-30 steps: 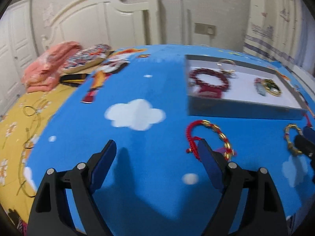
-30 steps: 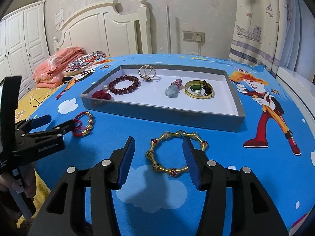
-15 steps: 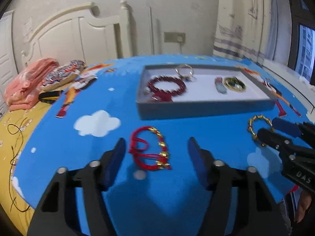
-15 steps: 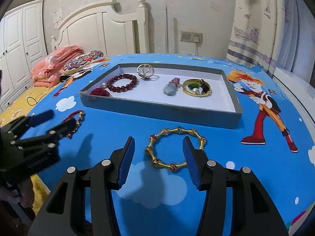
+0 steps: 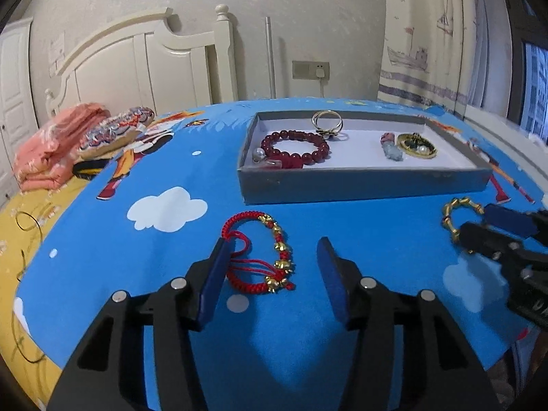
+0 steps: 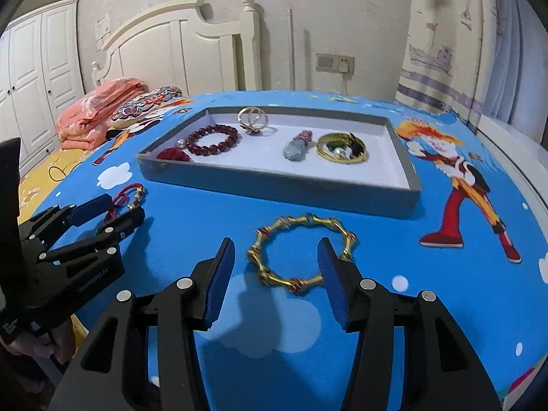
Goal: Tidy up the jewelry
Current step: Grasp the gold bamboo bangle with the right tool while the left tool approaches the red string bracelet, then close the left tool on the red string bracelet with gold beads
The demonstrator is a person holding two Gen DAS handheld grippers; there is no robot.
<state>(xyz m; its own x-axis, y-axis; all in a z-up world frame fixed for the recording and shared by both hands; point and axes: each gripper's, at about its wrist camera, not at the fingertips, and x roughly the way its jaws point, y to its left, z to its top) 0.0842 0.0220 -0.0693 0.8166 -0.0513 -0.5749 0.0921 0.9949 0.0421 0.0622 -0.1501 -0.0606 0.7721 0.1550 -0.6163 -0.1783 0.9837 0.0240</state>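
A red cord bracelet with gold beads (image 5: 263, 251) lies on the blue cloth between the fingers of my open left gripper (image 5: 274, 263); it also shows in the right wrist view (image 6: 128, 198). A gold link bracelet (image 6: 301, 250) lies between the fingers of my open right gripper (image 6: 275, 267); it also shows in the left wrist view (image 5: 459, 215). Behind both stands a grey tray (image 6: 274, 185) with a white floor, holding a dark red bead bracelet (image 6: 212, 138), a gold ring piece (image 6: 251, 120), a pendant (image 6: 296, 147) and a gold brooch (image 6: 342, 147).
Folded pink bedding (image 6: 99, 109) and a patterned cushion (image 6: 147, 104) lie at the far left by the white headboard (image 6: 181, 44). A curtain (image 6: 455, 34) hangs at the right. The table edge runs close below both grippers.
My left gripper has swung right and come up to the red cord bracelet, which now lies between its fingers. My right gripper has edged closer to the gold bracelet.
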